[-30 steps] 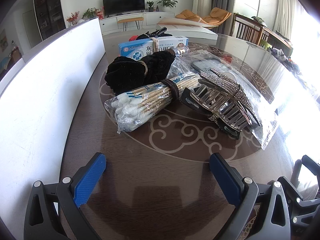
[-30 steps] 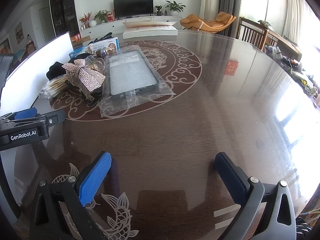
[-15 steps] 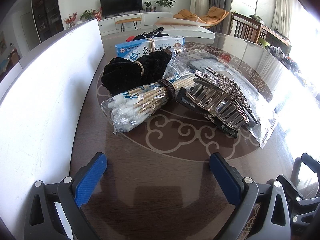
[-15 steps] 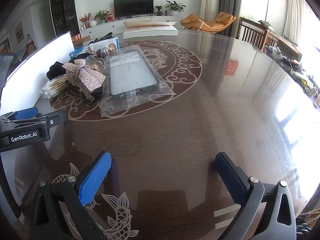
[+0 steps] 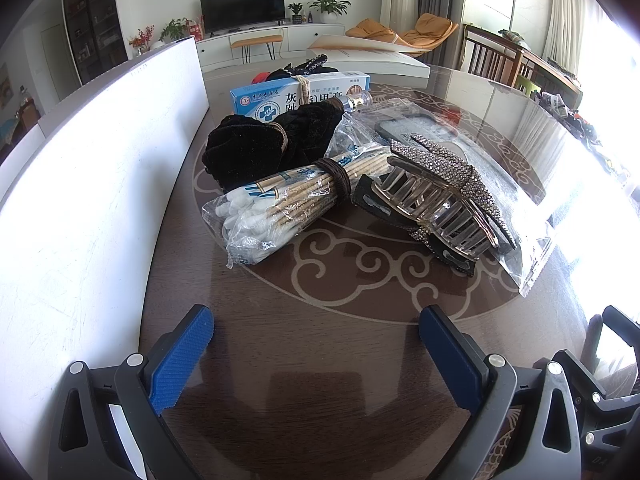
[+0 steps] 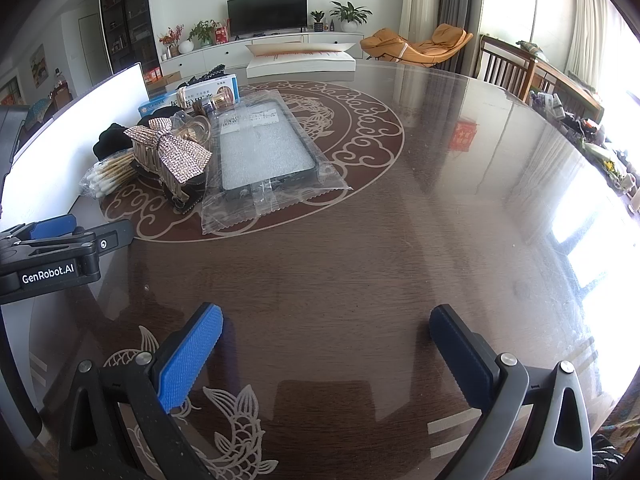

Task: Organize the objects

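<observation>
A pile of small items lies on the dark round table. In the left wrist view a bagged bundle of cotton swabs [image 5: 280, 204] sits nearest, beside a rhinestone bow hair claw [image 5: 440, 196], a black velvet scrunchie [image 5: 264, 144] and a blue and white medicine box [image 5: 296, 96]. A phone case in a clear bag [image 6: 264, 148] lies to the right of them. My left gripper [image 5: 316, 344] is open, a short way in front of the swabs, with nothing between its fingers. My right gripper [image 6: 326, 340] is open over bare table, well short of the bagged case.
A long white panel [image 5: 80, 184] stands along the left side of the table, close to the pile. A flat white box [image 6: 300, 60] rests at the far edge. The left gripper's body [image 6: 52, 256] shows at the right wrist view's left side. Chairs stand behind on the right.
The left gripper has drawn back a little and risen; the pile sits slightly farther away and higher in its view. The right gripper has not moved.
</observation>
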Available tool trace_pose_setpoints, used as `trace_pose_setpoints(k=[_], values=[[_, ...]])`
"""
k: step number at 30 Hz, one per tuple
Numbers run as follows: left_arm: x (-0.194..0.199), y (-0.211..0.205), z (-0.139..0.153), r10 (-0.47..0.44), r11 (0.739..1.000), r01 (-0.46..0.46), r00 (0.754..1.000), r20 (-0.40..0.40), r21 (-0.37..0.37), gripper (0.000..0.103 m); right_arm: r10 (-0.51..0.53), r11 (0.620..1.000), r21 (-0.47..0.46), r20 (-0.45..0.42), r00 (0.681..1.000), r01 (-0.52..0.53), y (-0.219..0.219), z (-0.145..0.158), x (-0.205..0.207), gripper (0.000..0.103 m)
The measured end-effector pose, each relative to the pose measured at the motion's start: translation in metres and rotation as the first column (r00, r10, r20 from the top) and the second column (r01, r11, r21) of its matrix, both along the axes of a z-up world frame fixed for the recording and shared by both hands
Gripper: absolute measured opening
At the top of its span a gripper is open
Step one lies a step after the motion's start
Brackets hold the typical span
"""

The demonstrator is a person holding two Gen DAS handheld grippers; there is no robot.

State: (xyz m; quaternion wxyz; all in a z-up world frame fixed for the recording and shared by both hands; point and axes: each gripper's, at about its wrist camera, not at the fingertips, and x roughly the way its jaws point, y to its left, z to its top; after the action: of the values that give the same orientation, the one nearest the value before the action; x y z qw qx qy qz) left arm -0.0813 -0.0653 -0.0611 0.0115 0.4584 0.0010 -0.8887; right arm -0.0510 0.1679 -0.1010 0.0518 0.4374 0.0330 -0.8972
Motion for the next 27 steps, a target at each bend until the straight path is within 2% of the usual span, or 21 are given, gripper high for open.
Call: trace_pose_setpoints(k=[27], values=[[-0.0001,-0.0001,-0.0002,0.000,1.000,0.000,1.000,0.000,0.000,0.103,0.014,1.000,-0.002,-0.004,1.000,-0.014,-0.0020,0.0001,0.0023,0.103]])
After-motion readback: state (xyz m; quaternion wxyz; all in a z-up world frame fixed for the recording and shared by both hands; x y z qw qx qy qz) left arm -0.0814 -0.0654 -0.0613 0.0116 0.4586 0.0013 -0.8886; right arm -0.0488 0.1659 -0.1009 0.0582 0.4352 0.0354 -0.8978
